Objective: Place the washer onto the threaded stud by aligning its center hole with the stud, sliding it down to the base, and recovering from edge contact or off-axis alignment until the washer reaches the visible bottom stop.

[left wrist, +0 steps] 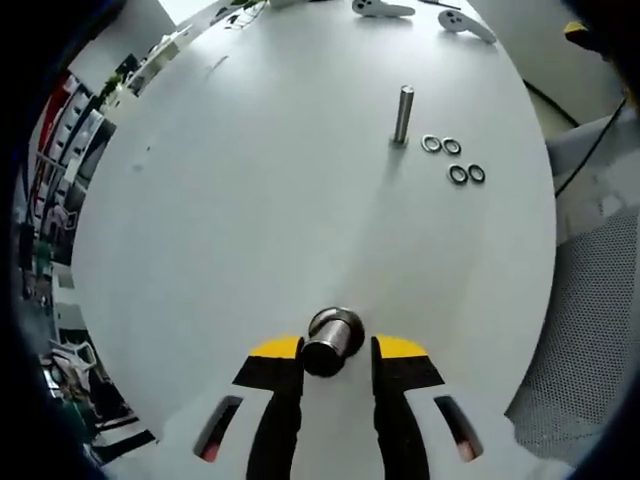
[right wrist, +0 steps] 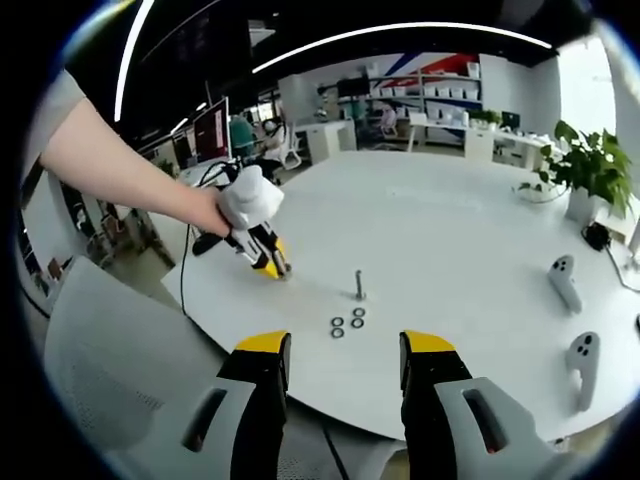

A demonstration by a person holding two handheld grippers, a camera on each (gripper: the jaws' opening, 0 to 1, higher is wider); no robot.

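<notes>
A threaded metal stud (left wrist: pixel 403 113) (right wrist: pixel 359 285) stands upright on the round white table (left wrist: pixel 250 200) (right wrist: pixel 450 220). Several dark ring washers (left wrist: pixel 454 159) (right wrist: pixel 347 324) lie flat in a loose cluster beside its base. My left gripper (left wrist: pixel 336 352) is low at the near table edge, well short of the stud. Its yellow-tipped jaws are closed against a short shiny metal cylinder (left wrist: pixel 332 340). In the right gripper view that left gripper (right wrist: pixel 268 262) rests tip-down on the table, left of the stud. My right gripper (right wrist: pixel 345 350) hovers open and empty before the table edge, facing the washers.
Two white handheld controllers (left wrist: pixel 382 8) (right wrist: pixel 563 280) lie on the far side of the table. A mesh chair (left wrist: pixel 590 330) (right wrist: pixel 100 350) stands at the table edge. A person's arm (right wrist: pixel 120 170) reaches in from the left. A potted plant (right wrist: pixel 590 165) sits at the right.
</notes>
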